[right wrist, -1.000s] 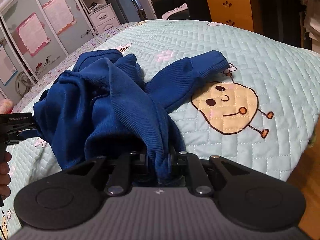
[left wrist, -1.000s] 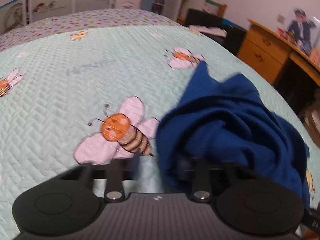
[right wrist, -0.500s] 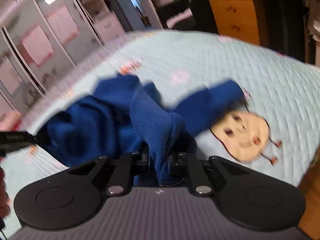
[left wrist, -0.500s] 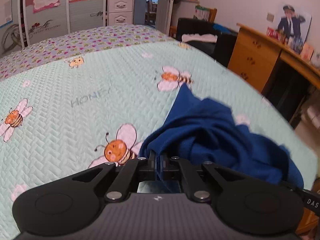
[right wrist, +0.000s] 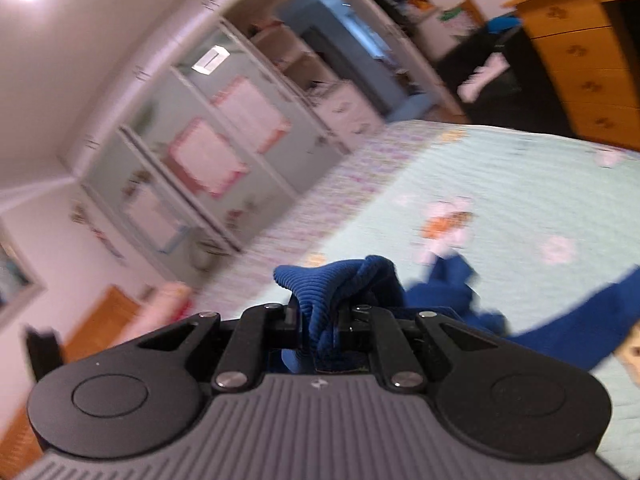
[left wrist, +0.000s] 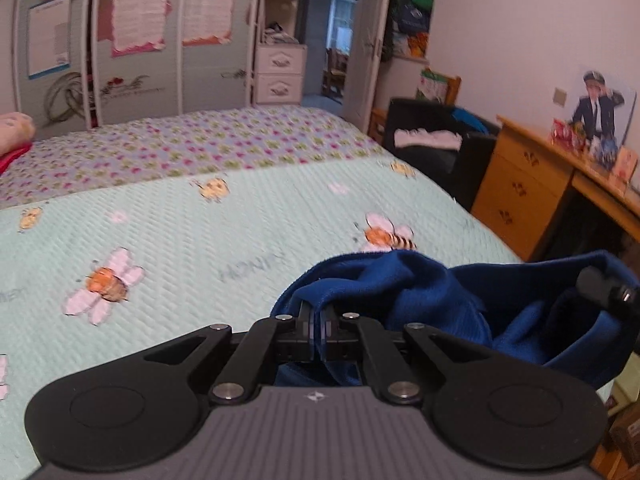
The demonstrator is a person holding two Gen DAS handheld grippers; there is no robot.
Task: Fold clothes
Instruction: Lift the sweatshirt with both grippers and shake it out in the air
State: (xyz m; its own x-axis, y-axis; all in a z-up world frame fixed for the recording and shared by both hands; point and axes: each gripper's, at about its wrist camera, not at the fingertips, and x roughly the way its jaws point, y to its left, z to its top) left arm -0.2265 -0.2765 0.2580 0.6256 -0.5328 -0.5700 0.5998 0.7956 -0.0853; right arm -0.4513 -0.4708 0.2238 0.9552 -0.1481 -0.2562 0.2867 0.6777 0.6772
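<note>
A dark blue ribbed knit garment (left wrist: 420, 292) is held above a pale mint quilted bedspread printed with bees (left wrist: 200, 240). A thin edge of its fabric is pinched between the fully closed jaws of the black left gripper (left wrist: 318, 326). A thick bunched fold of the same garment (right wrist: 340, 284) is clamped in the black right gripper (right wrist: 319, 326), whose jaws are kept slightly apart by the cloth. In the right wrist view, the rest of the garment is seen trailing down to the right over the bedspread (right wrist: 520, 168). A honey-coloured wooden dresser (left wrist: 520, 192) is seen beside the bed.
</note>
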